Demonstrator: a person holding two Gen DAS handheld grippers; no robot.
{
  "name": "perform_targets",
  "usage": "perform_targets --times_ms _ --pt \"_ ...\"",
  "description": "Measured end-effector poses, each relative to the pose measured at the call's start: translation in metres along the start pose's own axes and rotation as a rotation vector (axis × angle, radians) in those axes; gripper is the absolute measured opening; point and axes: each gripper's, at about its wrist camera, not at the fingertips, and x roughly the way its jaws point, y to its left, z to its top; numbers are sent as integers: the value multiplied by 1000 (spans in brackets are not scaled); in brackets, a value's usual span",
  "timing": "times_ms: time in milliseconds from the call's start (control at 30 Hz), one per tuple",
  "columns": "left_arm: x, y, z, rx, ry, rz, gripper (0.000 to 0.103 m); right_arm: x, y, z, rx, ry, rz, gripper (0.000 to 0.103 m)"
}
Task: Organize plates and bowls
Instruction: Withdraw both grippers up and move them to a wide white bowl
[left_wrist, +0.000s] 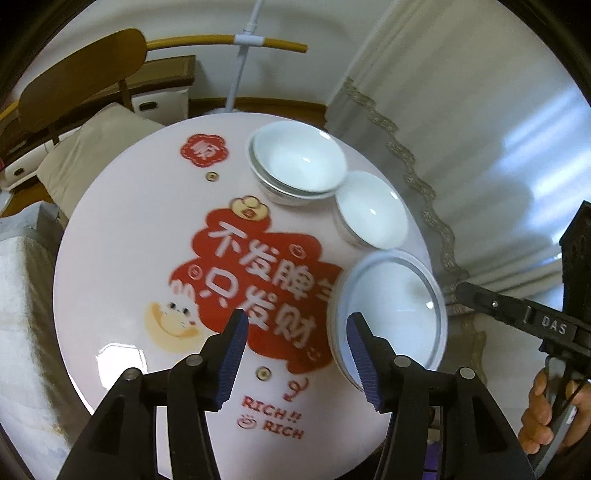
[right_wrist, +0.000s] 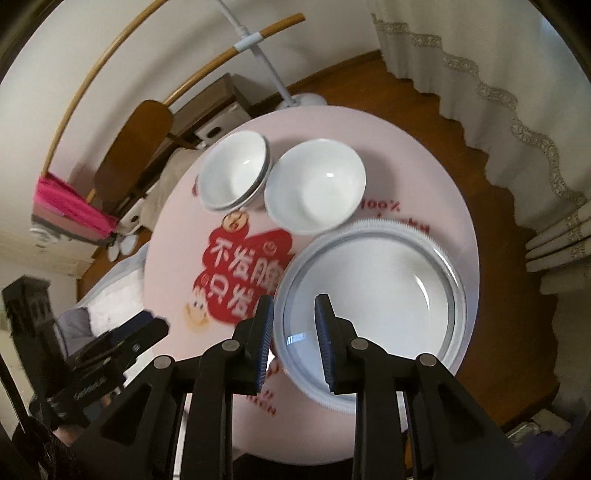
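Both grippers hang empty over a round table with plates and bowls along its right side.

Nearest, the left gripper (left_wrist: 295, 354) has its blue pads spread apart with nothing between them, above the red print of the pink table (left_wrist: 122, 258); the right gripper (right_wrist: 293, 332) has its jaws only a little apart, also holding nothing, over the near rim of the plate stack (right_wrist: 373, 291); this stack (white plates, the upper one with a grey ring) lies at the near right edge of the table; just behind it, close to touching, stands a single white bowl (right_wrist: 316, 192); to the left of that one, close beside it, are nested bowls (right_wrist: 236, 173), one inside another; farther away there are a wooden chair (left_wrist: 81, 74) and a pale curtain (left_wrist: 461, 110).
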Motion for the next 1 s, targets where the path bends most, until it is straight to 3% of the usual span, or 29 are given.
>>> perform_targets --times_ms 133,233,333,467,600,800,1000 --pt "-6 -18 -8 -4 -14 5 51 -13 -5 -8 -53 1 37 25" --pt "-8 -36 -11 -14 -39 26 57 -20 -13 -9 -106 8 48 26" --pt "-5 -57 -14 -50 -69 48 58 -25 -28 -4 -159 18 57 42" --pt "6 -90 -23 -143 -95 89 60 -32 -51 5 -247 53 73 47" --pt "12 -115 -36 -228 -127 122 62 -41 -67 14 -376 67 68 65" --pt "8 -146 -48 -261 -115 169 62 -38 -83 23 -393 101 107 65" --pt "8 -149 -47 -259 -111 153 63 -20 -79 34 -386 134 109 65"
